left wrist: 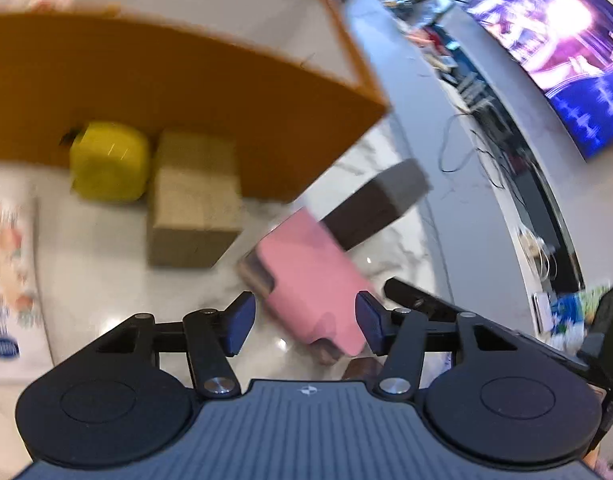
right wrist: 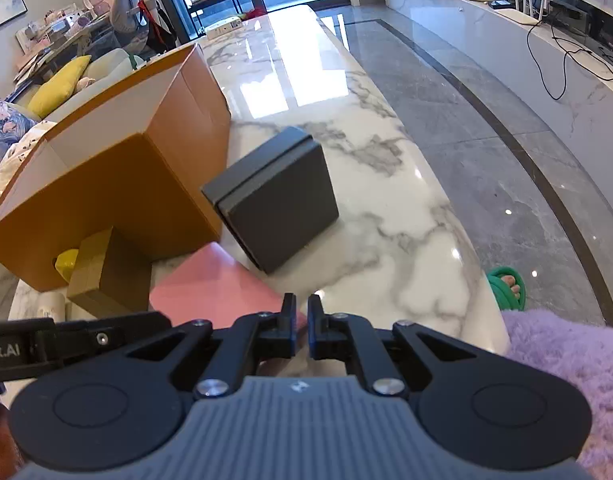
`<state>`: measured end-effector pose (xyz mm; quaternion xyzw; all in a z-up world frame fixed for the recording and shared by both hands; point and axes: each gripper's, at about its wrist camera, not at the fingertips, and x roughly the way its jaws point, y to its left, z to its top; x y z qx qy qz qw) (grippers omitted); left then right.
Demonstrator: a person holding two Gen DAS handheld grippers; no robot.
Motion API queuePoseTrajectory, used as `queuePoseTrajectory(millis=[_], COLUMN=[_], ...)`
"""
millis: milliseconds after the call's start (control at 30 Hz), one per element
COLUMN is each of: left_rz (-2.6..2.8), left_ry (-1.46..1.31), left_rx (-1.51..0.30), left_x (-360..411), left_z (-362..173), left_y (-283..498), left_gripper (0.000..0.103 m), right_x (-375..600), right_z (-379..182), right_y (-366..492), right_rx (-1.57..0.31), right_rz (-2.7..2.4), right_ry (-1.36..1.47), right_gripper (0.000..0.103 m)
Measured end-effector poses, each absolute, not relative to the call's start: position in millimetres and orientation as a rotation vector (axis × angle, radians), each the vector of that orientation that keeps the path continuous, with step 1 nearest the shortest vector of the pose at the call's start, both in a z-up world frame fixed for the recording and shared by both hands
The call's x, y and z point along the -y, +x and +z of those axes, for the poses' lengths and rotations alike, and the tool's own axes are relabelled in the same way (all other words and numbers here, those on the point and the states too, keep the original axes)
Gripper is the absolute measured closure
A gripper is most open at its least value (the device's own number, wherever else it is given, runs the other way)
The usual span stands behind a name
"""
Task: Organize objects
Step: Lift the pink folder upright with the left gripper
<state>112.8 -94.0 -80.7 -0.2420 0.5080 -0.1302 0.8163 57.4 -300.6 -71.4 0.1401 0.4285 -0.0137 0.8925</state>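
1. In the left wrist view, the left tool [left wrist: 302, 322] is seen with its blue-padded fingers [left wrist: 238, 330] spread wide apart, and nothing is clamped between them.
2. A pink box [left wrist: 306, 280] lies flat on the marble worktop [left wrist: 106, 280] just ahead of the gap between the fingers; whether the pads touch it cannot be told because of blur.
3. A dark grey box [left wrist: 370, 208] is seen just beyond the pink box, tilted and overlapping its far end.
4. A small tan cardboard box [left wrist: 194, 200] and a yellow object [left wrist: 108, 160] are placed side by side against the wall of a large orange box [left wrist: 186, 80], which is open at the top.
5. A printed white packet [left wrist: 10, 280] is seen at the left edge, and a lit screen [left wrist: 566, 40] at the upper right.
6. In the right wrist view, the right tool [right wrist: 301, 316] is shown with its fingers drawn nearly together, only a narrow slit left between them; nothing is gripped.
7. The pink box [right wrist: 210, 284] is seen just ahead and left of the fingertips, with the dark grey box [right wrist: 274, 200] standing tilted beyond it on the worktop [right wrist: 406, 240].
8. The orange box [right wrist: 106, 184] is at the left, with the tan cardboard box [right wrist: 106, 272] and the yellow object [right wrist: 66, 264] at its near wall.
9. A purple fleece sleeve [right wrist: 566, 360] is seen at the lower right, and a green slipper [right wrist: 506, 288] on the floor beside the worktop.
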Motion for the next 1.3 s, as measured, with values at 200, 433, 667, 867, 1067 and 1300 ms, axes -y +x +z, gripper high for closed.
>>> queuePoseTrajectory(millis=[200, 433, 667, 867, 1067, 1300], left_rz=[-0.3, -0.34, -0.306, -0.348, -0.394, -0.417], left_ry=[-0.641, -0.68, -0.6, -0.379, -0.034, 0.208], left_rx=[-1.146, -1.129, -1.098, -1.036, -1.014, -1.016], left_x=[89, 92, 87, 99, 116, 117], left_z=[-105, -114, -108, -76, -47, -34], left_y=[119, 128, 131, 115, 87, 48], left_gripper=[0.039, 0.04, 0.07, 0.077, 0.078, 0.079], right_x=[296, 292, 280, 279, 267, 250], right_z=[-82, -84, -81, -72, -40, -34], right_y=[65, 66, 59, 47, 22, -16], right_rx=[-0.899, -0.96, -0.982, -0.976, -0.931, -0.994], right_rz=[-0.065, 0.019, 0.054, 0.075, 0.087, 0.138], right_ry=[0.235, 0.276, 0.213, 0.241, 0.138, -0.023], right_gripper=[0.096, 0.103, 0.103, 0.099, 0.09, 0.078])
